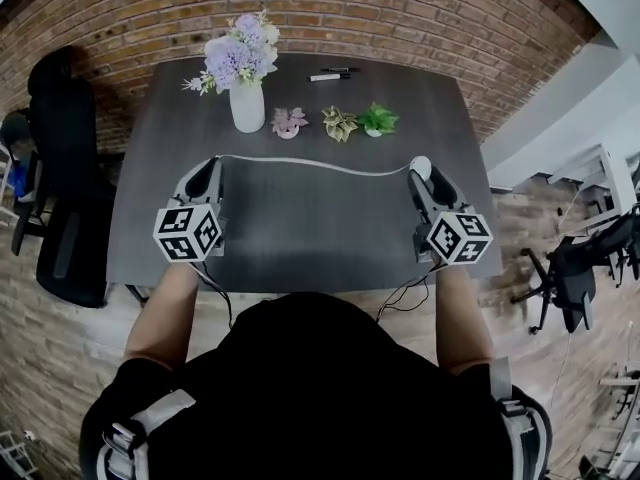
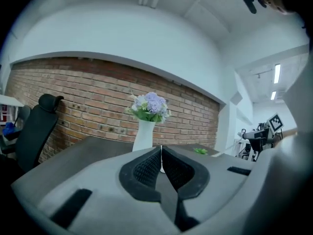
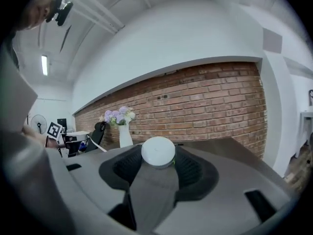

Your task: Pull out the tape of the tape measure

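Tape [image 1: 300,164], pinched edge-on — full span overhead

- tape measure [image 1: 421,166]: small round white case, right side of the counter [image 1: 300,233], clamped between the jaws of the right hand-held gripper [image 1: 419,178]
- tape [image 1: 310,165]: thin white strip, pulled out, runs left from the case across mid-counter in a shallow curve
- the tape's left end sits edge-on, pinched in the closed jaws of the left hand-held gripper [image 1: 213,164]
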A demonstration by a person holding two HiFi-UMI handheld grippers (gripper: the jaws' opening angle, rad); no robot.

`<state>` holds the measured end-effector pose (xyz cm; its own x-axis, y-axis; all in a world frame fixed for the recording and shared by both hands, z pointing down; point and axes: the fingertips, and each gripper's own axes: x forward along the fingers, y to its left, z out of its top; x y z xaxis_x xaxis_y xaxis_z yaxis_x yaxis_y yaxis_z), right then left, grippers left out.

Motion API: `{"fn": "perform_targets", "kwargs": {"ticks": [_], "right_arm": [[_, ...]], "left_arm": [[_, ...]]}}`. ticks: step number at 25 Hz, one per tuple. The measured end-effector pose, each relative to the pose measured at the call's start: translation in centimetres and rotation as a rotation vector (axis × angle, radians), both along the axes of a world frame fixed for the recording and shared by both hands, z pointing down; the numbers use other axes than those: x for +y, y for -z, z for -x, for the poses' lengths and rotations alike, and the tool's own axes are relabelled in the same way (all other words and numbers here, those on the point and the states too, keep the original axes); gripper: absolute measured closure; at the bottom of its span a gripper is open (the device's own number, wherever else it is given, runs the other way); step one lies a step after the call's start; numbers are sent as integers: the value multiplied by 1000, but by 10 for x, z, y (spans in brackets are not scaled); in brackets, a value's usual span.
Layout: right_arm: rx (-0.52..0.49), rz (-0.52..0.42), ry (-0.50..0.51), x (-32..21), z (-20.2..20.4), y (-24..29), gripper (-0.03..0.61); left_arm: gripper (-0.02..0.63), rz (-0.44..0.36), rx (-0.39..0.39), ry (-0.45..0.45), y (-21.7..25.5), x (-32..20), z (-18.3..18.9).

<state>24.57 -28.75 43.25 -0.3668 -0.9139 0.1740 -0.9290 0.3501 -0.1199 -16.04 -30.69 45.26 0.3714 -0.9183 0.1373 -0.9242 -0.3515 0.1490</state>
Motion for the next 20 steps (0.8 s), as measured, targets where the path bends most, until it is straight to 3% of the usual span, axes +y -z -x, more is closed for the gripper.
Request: {"fn": "perform_targets", "kwargs": {"ticks": [5,14,20], "right_arm": [[35,109,27,-1,14,-50,370],[102,463,3,20,8,-195,368],[149,491,37,31,13,-214,366]], "left_arm": [[600,83,-52,-31,-35,6,-12],[600,342,-227,-47,-146,30,-1],[598,407,-208,-69,-172,50,2]]}}
